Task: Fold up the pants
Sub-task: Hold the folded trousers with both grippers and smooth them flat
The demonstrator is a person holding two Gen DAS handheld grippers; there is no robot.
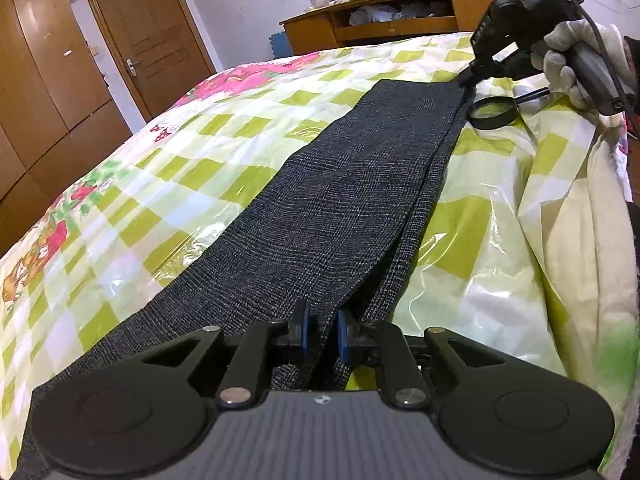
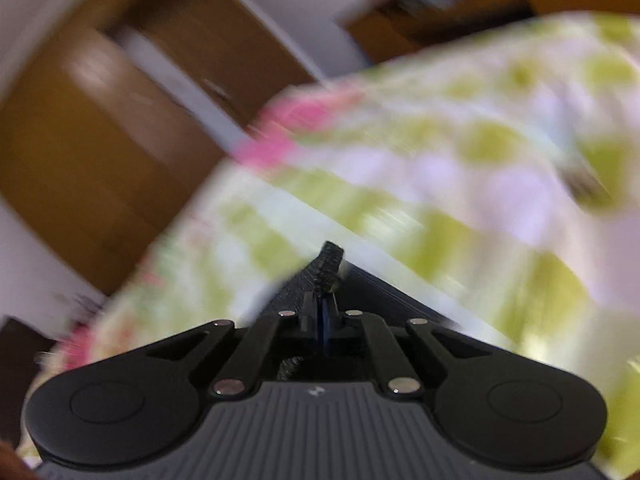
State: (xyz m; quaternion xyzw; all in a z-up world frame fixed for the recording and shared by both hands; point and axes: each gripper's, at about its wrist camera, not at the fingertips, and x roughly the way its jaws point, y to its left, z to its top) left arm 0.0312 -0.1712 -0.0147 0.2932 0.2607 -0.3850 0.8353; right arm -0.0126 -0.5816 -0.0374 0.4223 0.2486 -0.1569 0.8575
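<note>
Dark grey checked pants [image 1: 332,200] stretched lengthwise across a bed cover [image 1: 168,184] of green and white squares with pink flowers, laid flat in a long doubled strip. Near end pinched in the left gripper [image 1: 323,334], blue pads narrow and pressing a fold of the cloth between them. Far end caught at the tip of the right gripper [image 1: 466,78], held by a white-gloved hand [image 1: 568,66] at the upper right of the left wrist view. From the right wrist view, heavily blurred, right gripper [image 2: 325,312] clamped tight on a bunched ridge of the same dark fabric, jaws nearly touching, cloth poking up past the fingertips. Black magnifying glass [image 1: 493,113] lying on the cover just beside the pants' far edge, below the right gripper. Wooden door [image 1: 148,32] and wardrobe [image 1: 44,80] behind the bed at left, a cluttered wooden desk [image 1: 400,20] at the back.
</note>
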